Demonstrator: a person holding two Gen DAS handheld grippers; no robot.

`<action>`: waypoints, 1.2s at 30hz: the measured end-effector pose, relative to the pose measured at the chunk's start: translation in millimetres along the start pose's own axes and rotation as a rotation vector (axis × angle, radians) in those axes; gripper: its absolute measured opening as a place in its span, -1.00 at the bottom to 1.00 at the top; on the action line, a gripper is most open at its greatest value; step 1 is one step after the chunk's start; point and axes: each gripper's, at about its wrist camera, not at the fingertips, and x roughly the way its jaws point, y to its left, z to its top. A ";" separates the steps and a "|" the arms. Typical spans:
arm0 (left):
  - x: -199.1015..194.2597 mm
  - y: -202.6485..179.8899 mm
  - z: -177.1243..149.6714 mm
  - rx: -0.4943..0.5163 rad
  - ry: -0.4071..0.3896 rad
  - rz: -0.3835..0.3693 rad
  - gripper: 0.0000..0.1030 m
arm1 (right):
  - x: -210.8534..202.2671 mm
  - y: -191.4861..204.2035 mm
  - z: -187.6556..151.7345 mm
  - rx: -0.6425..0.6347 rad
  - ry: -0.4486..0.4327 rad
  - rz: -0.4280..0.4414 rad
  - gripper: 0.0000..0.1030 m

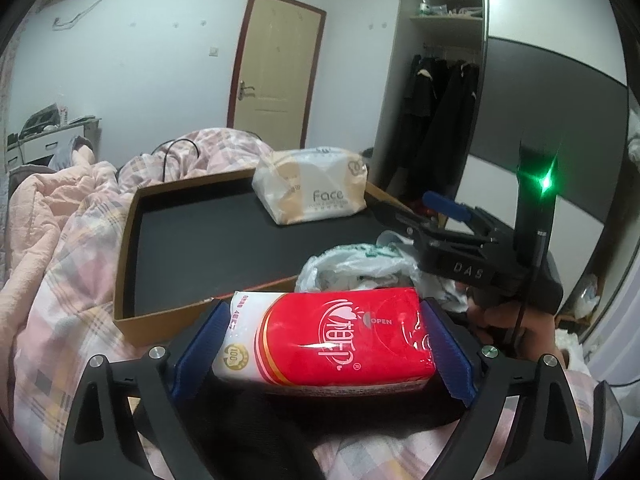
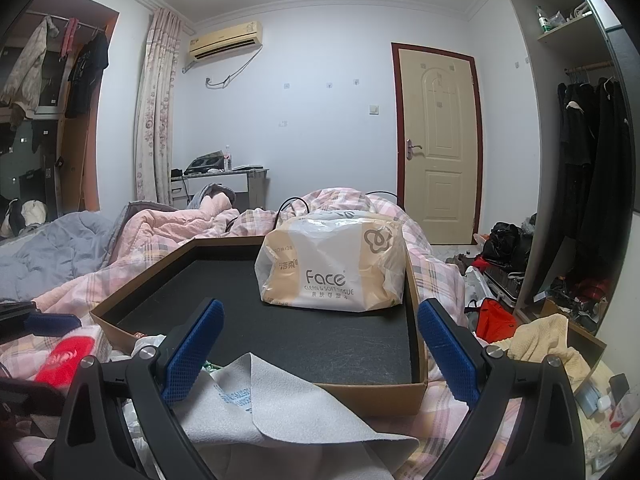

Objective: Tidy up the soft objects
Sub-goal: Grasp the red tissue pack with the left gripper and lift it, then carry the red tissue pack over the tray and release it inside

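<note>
red tissue pack (image 1: 326, 338) sits crosswise between the two blue pads of the left tool (image 1: 324, 344), just ahead of its black frame, resting on a dark cloth (image 1: 260, 424) over the pink plaid bedding (image 1: 60, 280). the pads (image 1: 202, 344) stand at both short ends of the pack, spread wide and touching or nearly touching the wrapper; whether they truly press it i cannot tell, since the film shows no clear dent. judging by its looks, the pack is light, soft and squashy, a block of folded tissue in glossy plastic film, so it will give under pressure and may slide on the slick wrapper. the short ends, where the pads already stand, seem the best place to take hold, with enough squeeze to bite but not crush. it is mostly red with white script and a small "open" mark on top, and a white band with a gold seal at the end towards the left pad. straight ahead of the left tool lies a shallow cardboard tray (image 1: 124, 272) with a dark floor, and at its far side stands a beige and white tissue pack (image 1: 312, 192) marked "face". ahead and right of the left tool lie crumpled plastic bags (image 1: 352, 264). the right tool (image 2: 320, 352) hangs with its pads spread and nothing between them, over the near edge of the tray, a grey cloth (image 2: 280, 408) lying just below it.
</note>
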 end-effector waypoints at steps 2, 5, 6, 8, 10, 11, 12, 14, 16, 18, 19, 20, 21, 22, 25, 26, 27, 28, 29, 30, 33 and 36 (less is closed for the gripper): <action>-3.4 1.9 1.5 -0.011 -0.021 0.004 0.81 | 0.2 0.2 0.1 0.000 0.000 0.000 0.89; -8.2 6.9 3.3 -0.029 -0.064 0.010 0.81 | 0.2 0.0 0.1 0.000 0.001 0.000 0.89; -9.3 9.8 3.3 -0.040 -0.081 0.013 0.81 | -0.1 -0.4 0.1 0.000 0.000 0.001 0.89; -9.2 17.3 3.9 -0.062 -0.100 0.024 0.81 | 0.2 -0.1 0.1 0.000 0.000 0.000 0.89; -7.0 25.6 6.2 -0.079 -0.110 0.049 0.81 | 0.4 -0.1 0.0 0.000 0.001 0.001 0.89; -7.0 28.9 7.2 -0.083 -0.117 0.062 0.81 | 0.2 -0.3 0.0 0.000 0.001 0.001 0.89; -4.5 33.7 10.2 -0.088 -0.120 0.087 0.81 | -0.1 -0.6 0.0 0.000 0.001 0.001 0.89; 1.1 41.8 15.5 -0.099 -0.111 0.123 0.81 | 0.2 -0.4 0.0 0.001 0.001 0.001 0.89; 8.6 50.7 19.5 -0.121 -0.096 0.142 0.82 | -0.2 -0.8 0.0 0.001 0.001 0.001 0.89; 16.5 55.5 21.2 -0.126 -0.084 0.159 0.82 | 0.6 -0.1 -0.3 0.004 0.002 0.002 0.89; 20.8 57.3 21.5 -0.127 -0.074 0.171 0.82 | 1.0 -0.5 -0.8 0.005 0.002 0.001 0.89; 23.7 58.5 21.4 -0.129 -0.066 0.179 0.82 | 1.4 0.2 -1.1 0.004 0.003 0.001 0.89; 27.7 60.6 21.9 -0.138 -0.060 0.192 0.82 | 1.1 0.7 -1.5 0.003 0.003 0.001 0.89; 30.9 62.3 22.8 -0.147 -0.057 0.203 0.83 | 0.8 -0.2 -1.5 0.003 0.003 0.001 0.89; 37.9 65.5 23.2 -0.164 -0.049 0.212 0.83 | 0.5 0.0 -1.7 0.003 0.002 0.001 0.89; 40.5 66.2 23.8 -0.163 -0.043 0.216 0.83 | 0.5 -0.1 -1.5 0.004 0.003 0.001 0.89; 41.9 65.6 23.4 -0.161 -0.039 0.220 0.84 | 0.9 0.4 -1.8 0.004 0.003 0.001 0.89; 42.9 65.8 23.0 -0.160 -0.038 0.223 0.84 | 0.8 0.5 -1.8 0.005 0.004 0.001 0.89; 41.7 64.9 22.2 -0.158 -0.045 0.225 0.84 | 0.7 0.4 -1.7 0.006 0.004 0.001 0.89; 40.3 64.5 22.2 -0.157 -0.051 0.225 0.86 | 0.5 -0.9 -1.8 0.007 0.004 0.002 0.89; 36.3 66.8 21.3 -0.169 -0.067 0.235 1.00 | 0.1 -2.1 -1.6 0.007 0.005 0.003 0.89; 33.8 69.7 21.1 -0.184 -0.068 0.237 1.00 | 0.2 -2.6 -1.9 0.006 0.005 0.003 0.89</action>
